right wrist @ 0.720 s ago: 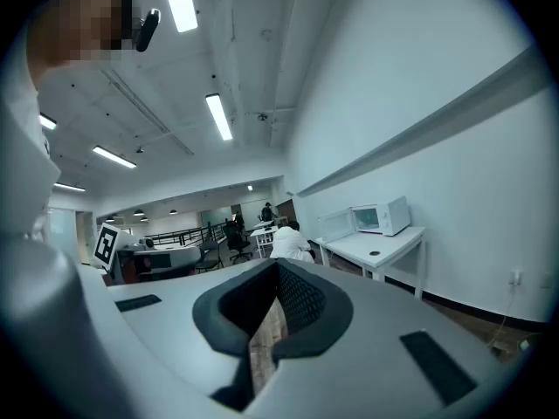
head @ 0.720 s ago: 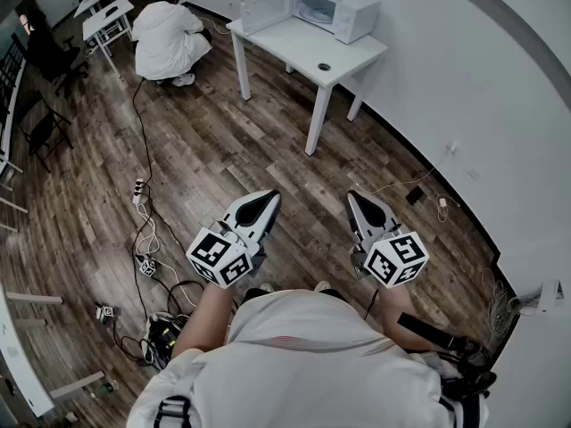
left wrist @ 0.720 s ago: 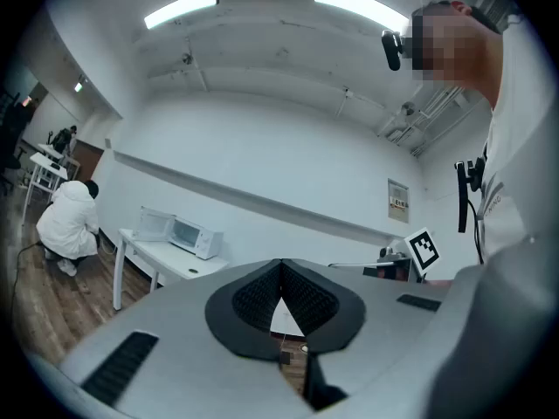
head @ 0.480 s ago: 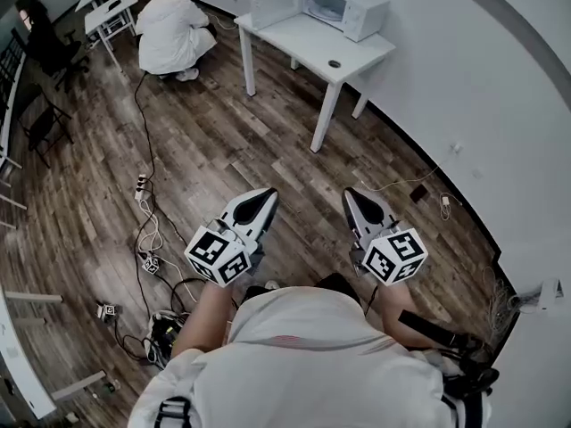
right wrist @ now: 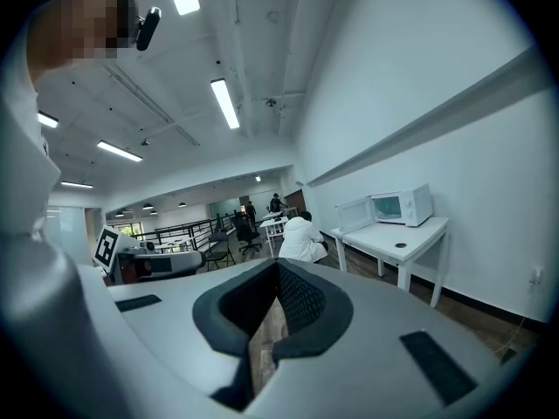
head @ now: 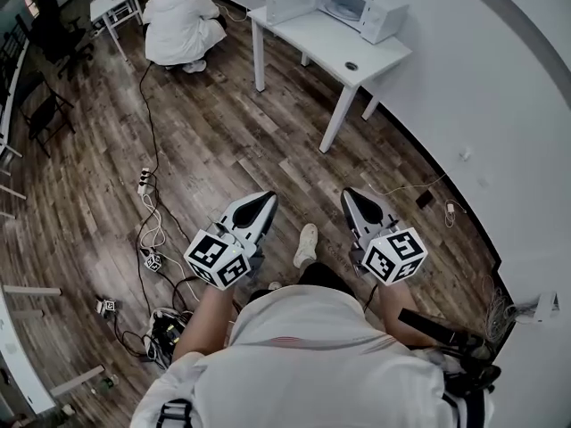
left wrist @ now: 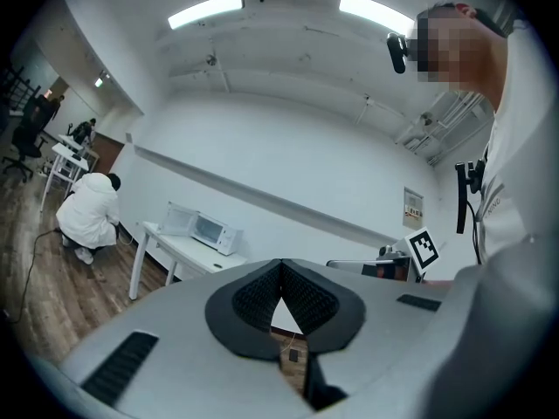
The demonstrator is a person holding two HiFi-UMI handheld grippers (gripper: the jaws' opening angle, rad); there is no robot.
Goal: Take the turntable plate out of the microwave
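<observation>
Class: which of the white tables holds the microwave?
The larger white table by the wall, right of the crouching person; its microwave door stands open.

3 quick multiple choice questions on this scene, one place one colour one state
1. Where does the microwave stand? A on the floor; B on the white table; C on a chair.
2. What colour is the crouching person wearing on top? A white; B red; C black.
3. The microwave's door is: A shut; B open; C taken off.
Answers: 1 B, it sits at the table's wall end. 2 A, the bent back shows white. 3 B, the door is swung out sideways.
</observation>
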